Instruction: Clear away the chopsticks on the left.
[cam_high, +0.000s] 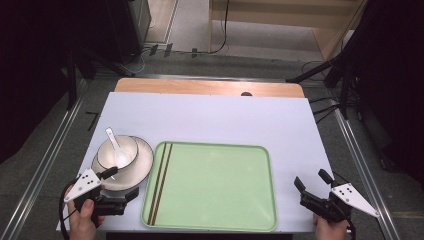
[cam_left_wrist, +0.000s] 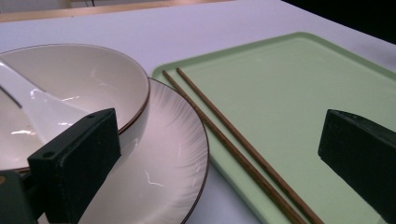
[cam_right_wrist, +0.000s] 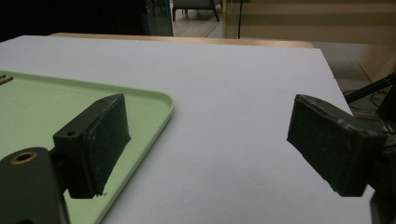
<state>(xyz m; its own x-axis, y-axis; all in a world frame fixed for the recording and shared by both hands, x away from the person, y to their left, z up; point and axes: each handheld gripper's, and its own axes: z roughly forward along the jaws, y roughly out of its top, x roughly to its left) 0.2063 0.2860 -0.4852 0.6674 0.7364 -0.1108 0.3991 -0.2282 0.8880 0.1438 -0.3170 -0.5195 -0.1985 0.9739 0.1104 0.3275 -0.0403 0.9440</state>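
A cream bowl (cam_high: 125, 147) with a white spoon (cam_high: 114, 145) in it stands on a cream plate (cam_high: 142, 165) at the table's front left. Right of it lies a pale green tray (cam_high: 215, 185) with two brown chopsticks (cam_high: 160, 182) along its left side. My left gripper (cam_high: 121, 184) is open at the plate's near edge, one jaw over the plate and the other toward the tray. The left gripper view shows the bowl (cam_left_wrist: 93, 79), spoon (cam_left_wrist: 42, 112), plate (cam_left_wrist: 163, 154), chopsticks (cam_left_wrist: 233, 149) and tray (cam_left_wrist: 289, 93). My right gripper (cam_high: 312, 180) is open and holds nothing, just right of the tray (cam_right_wrist: 56, 102).
A white sheet (cam_high: 210, 115) covers the table, with a wooden strip (cam_high: 210, 87) along the far edge. Beyond it are dark stands, cables and floor. Metal rails run along both sides of the table.
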